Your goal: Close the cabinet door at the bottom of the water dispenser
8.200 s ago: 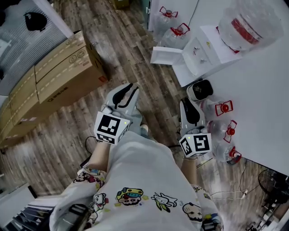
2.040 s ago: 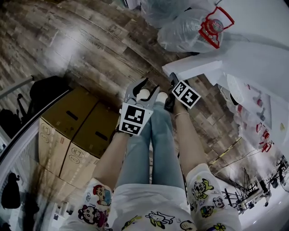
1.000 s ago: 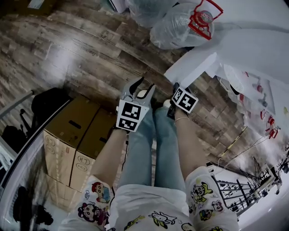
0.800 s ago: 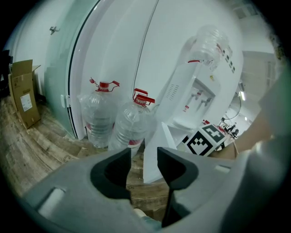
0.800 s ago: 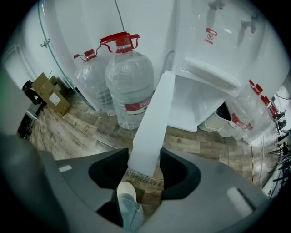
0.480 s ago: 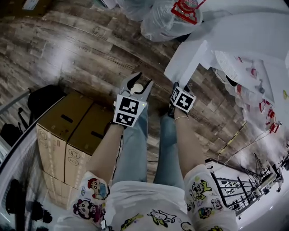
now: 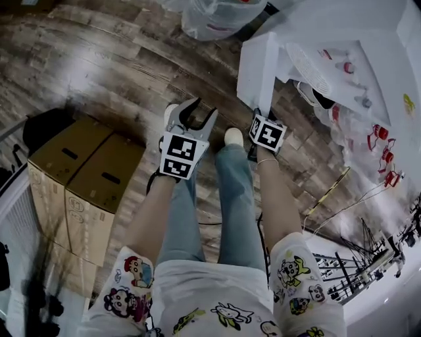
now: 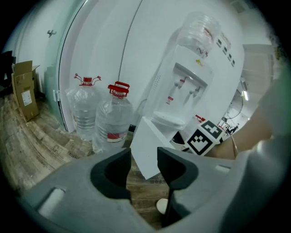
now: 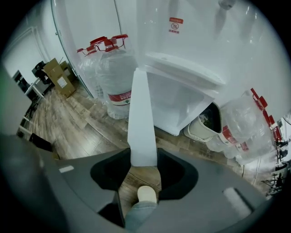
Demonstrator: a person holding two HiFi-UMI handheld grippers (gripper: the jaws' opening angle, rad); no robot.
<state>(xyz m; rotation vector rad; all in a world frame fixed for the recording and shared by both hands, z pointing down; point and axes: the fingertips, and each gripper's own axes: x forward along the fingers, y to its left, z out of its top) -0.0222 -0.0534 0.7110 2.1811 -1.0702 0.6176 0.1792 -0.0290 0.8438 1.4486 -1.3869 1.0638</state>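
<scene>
The white water dispenser stands at the upper right with its bottom cabinet door swung out over the wood floor. My right gripper points steeply down at the door's free corner. Its jaws are closing, and the door's narrow edge fills the gap between them. My left gripper hangs beside it to the left, open and holding nothing, with the door farther off beyond its jaws.
Large water bottles stand left of the dispenser, and more bottles and a white bin to its right. Cardboard boxes sit at the left. The person's shoe is just below the door.
Both grippers have moved toward the dispenser. The right one has reached the door's free corner and its jaws now straddle the edge. The left one stays open.
</scene>
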